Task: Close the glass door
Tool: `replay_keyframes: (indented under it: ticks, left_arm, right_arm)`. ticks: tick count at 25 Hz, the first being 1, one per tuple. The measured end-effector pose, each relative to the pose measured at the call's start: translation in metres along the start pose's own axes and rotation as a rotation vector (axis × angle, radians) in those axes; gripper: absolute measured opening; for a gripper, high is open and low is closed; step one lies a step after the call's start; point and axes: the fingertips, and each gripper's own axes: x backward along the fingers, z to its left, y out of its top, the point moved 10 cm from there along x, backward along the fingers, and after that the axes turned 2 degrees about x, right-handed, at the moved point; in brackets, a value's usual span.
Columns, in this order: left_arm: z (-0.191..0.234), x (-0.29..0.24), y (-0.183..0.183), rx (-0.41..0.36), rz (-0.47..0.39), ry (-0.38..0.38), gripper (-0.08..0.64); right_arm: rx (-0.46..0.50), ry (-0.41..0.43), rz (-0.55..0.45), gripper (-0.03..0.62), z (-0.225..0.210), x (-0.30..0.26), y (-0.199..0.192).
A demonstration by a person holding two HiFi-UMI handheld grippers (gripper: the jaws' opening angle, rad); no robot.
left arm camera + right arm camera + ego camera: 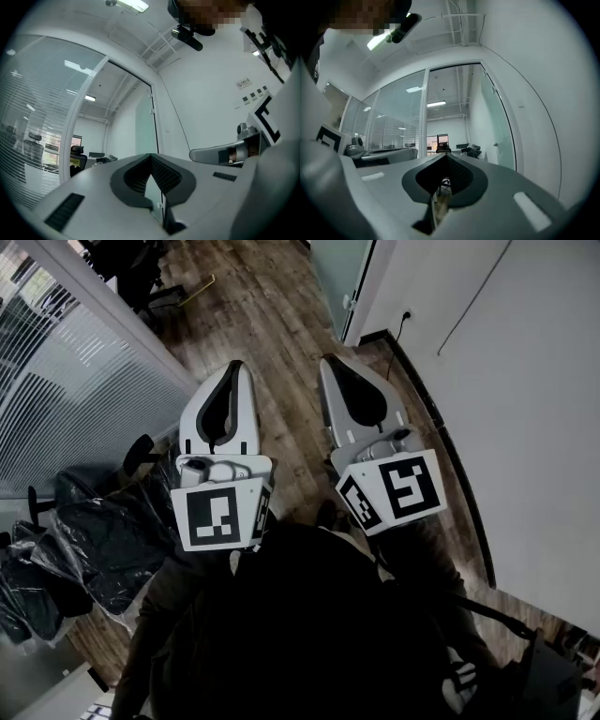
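We hold the left tool (234, 367) and the right tool (328, 360) side by side above the wooden floor (281, 315). Each has its jaws pressed together on nothing. The glass door (502, 126) stands open ahead beside the white wall (525, 381), well apart from both.

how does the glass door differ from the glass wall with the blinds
The pale green glass door is plain; the glass wall with horizontal blinds looks striped. The door stands swung open near the white wall; the blind-covered wall lines the opposite side. Both are tall framed glass.
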Motion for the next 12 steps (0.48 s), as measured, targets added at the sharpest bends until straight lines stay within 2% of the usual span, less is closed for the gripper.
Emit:
replay_keyframes:
  ticks: [7,12]
  left_arm:
    - [-0.031,-0.014,-0.014,0.003,0.014,0.020,-0.003]
    - [-0.050,-0.021,-0.028,0.007,0.044,0.049,-0.003]
  right_arm:
    - [-0.004,0.005,0.001,0.002,-0.033,0.011,-0.009]
    - [-0.027,0.052,0.037,0.002,-0.057,0.012,-0.022]
